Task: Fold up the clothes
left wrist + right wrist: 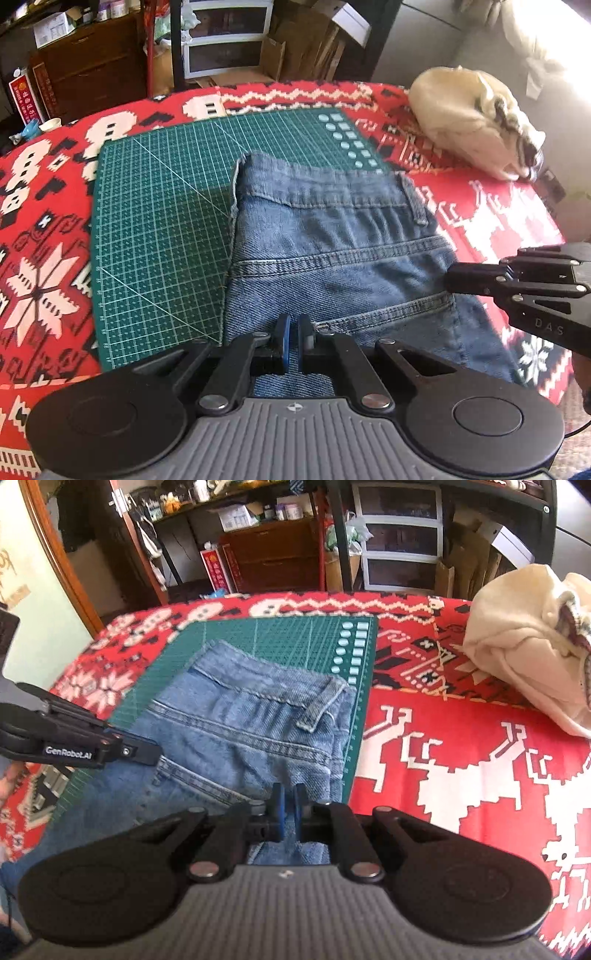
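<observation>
Lengthwise, jeans (332, 258) waistband-far across the green cutting mat (159, 229).

my grippers are black linkage arms with silver screws, blue pads (283, 341), grey ribbed bodies, "GenRobot.AI" lettering (68, 751).

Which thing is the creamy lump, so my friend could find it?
Start at the red patterned tablecloth, then look past the green cutting mat and jeans to the far right side. The cream bundle sits there alone, pale, soft and crumpled.
</observation>
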Tool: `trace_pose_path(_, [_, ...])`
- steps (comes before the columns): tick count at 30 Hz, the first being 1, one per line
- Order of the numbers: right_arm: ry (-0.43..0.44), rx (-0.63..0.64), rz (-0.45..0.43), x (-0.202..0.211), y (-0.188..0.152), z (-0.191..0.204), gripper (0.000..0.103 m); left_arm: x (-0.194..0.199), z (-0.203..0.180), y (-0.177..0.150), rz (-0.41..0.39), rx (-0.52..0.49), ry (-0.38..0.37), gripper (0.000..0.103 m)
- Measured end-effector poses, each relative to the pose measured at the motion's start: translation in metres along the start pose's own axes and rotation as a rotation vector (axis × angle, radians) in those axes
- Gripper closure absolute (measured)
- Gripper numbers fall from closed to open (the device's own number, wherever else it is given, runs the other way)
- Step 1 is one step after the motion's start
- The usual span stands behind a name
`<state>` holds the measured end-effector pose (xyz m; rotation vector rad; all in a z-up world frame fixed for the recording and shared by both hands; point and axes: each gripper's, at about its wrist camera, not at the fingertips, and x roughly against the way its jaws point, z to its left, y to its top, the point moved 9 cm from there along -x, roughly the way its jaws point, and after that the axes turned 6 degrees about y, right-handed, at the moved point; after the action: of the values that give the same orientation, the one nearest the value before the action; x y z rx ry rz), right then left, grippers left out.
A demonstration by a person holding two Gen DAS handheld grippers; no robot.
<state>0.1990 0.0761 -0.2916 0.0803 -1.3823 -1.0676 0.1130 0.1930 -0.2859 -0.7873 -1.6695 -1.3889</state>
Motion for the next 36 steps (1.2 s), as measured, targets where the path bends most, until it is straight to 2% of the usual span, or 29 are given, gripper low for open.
trace_pose_path(3, [-0.033, 0.026, 0.003, 0.002, -0.005, -0.004, 0.102, -0.003, 0.001, -0.002, 0.001, 0.002, 0.001, 0.099])
trace_pose_path(9, [-0.054, -0.010, 0.012, 0.011, -0.011, -0.015, 0.102, -0.003, 0.002, -0.003, 0.002, 0.000, -0.008, 0.099])
trace_pose_path(11, [-0.072, -0.036, 0.018, 0.014, -0.011, -0.022, 0.098, -0.003, 0.001, -0.003, 0.000, -0.006, -0.008, 0.099])
trace_pose_path(14, [-0.033, -0.081, -0.040, 0.021, 0.003, -0.024, 0.098, -0.003, 0.000, -0.003, -0.003, -0.012, -0.009, 0.099])
trace_pose_path(17, [0.003, -0.056, -0.084, 0.020, 0.024, -0.015, 0.098, -0.003, 0.001, -0.003, -0.005, -0.006, -0.011, 0.099])
trace_pose_path(20, [0.003, -0.027, -0.073, 0.006, 0.033, -0.011, 0.098, -0.003, 0.003, -0.003, -0.003, 0.001, -0.017, 0.099])
trace_pose_path(23, [0.000, -0.031, -0.032, -0.015, 0.029, -0.016, 0.098, -0.004, 0.004, -0.003, 0.005, 0.010, -0.025, 0.099])
trace_pose_path(27, [0.023, -0.077, -0.049, -0.019, 0.026, -0.026, 0.101, -0.005, 0.005, -0.002, 0.015, 0.022, -0.037, 0.099])
trace_pose_path(30, [-0.031, -0.060, -0.054, -0.018, 0.029, -0.028, 0.102, -0.005, 0.006, -0.001, 0.022, 0.031, -0.046, 0.099])
trace_pose_path(31, [-0.079, -0.033, -0.062, -0.016, 0.031, -0.029, 0.098, -0.005, 0.006, -0.001, 0.028, 0.029, -0.047, 0.099])
trace_pose_path(32, [-0.084, -0.035, -0.071, -0.014, 0.033, -0.031, 0.098, -0.006, 0.006, 0.000, 0.036, 0.023, -0.045, 0.099])
trace_pose_path(33, [-0.082, -0.041, -0.080, -0.012, 0.035, -0.032, 0.098, -0.005, 0.005, 0.001, 0.041, 0.022, -0.045, 0.099])
trace_pose_path(36, [0.008, -0.079, -0.115, -0.005, 0.040, -0.027, 0.098, 0.000, 0.004, 0.007, 0.038, 0.029, -0.056, 0.099])
